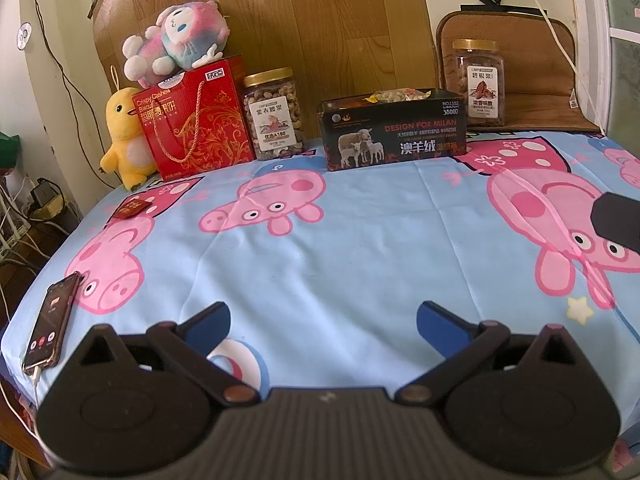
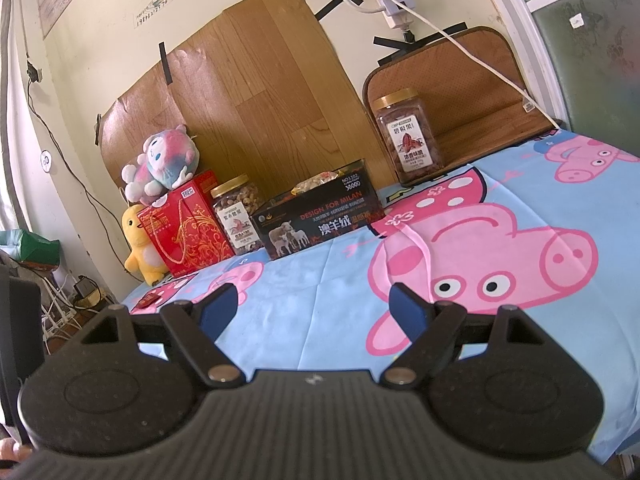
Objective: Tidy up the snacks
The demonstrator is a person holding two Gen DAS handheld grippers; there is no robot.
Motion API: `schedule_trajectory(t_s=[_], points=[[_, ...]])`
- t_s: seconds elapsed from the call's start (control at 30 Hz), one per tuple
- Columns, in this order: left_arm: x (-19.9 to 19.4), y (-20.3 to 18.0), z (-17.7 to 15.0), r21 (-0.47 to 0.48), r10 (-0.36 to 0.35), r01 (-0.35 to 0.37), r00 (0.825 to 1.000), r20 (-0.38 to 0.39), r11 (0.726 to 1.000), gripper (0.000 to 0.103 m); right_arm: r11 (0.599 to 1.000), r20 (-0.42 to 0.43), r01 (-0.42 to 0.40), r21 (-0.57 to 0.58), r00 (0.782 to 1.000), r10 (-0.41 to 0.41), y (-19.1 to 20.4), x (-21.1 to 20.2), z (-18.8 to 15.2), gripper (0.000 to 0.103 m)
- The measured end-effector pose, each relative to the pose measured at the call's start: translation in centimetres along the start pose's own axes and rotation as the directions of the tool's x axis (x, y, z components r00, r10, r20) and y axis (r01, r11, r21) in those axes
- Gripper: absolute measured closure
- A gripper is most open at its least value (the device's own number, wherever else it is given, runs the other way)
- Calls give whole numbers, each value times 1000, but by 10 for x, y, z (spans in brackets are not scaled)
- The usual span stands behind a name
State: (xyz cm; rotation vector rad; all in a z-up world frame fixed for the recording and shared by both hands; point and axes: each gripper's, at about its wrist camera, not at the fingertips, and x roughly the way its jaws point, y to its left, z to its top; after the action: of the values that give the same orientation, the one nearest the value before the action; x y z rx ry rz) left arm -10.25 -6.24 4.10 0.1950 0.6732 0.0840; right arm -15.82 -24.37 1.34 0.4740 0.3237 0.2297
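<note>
Both hand-held grippers, left (image 1: 323, 320) and right (image 2: 316, 307), hung wide and empty; the small red packet (image 1: 133, 209) looked light, probably crinkly, best pinched across its edges.

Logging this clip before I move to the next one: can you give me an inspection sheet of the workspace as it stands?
Surface: cartoon-pig sheet, mostly bare.
Job's things: cashew jar, pecan jar and red gift box upright at the back; open black box holds wrapped snacks; small red packet lies apart.
Clutter: pink plush atop the gift box, yellow plush beside it, phone at the edge.
Grippers: left gripper and right gripper open, empty.
Cables: white cord from wall strip.
Surroundings: wood-grain panel.
</note>
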Motion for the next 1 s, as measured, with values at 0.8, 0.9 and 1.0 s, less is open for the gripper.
schedule_trajectory(t_s=[0.8, 0.9, 1.0], points=[[-3, 0, 2, 8, 2, -2, 1000, 11, 1000, 0, 1000, -2, 7, -5, 1000, -7, 1, -1, 1, 18], [-3, 0, 2, 8, 2, -2, 1000, 12, 1000, 0, 1000, -1, 6, -6, 1000, -6, 1, -1, 1, 18], [-2, -2, 2, 12, 2, -2, 1000, 11, 1000, 0, 1000, 0, 7, -5, 1000, -7, 1, 0, 0, 18]])
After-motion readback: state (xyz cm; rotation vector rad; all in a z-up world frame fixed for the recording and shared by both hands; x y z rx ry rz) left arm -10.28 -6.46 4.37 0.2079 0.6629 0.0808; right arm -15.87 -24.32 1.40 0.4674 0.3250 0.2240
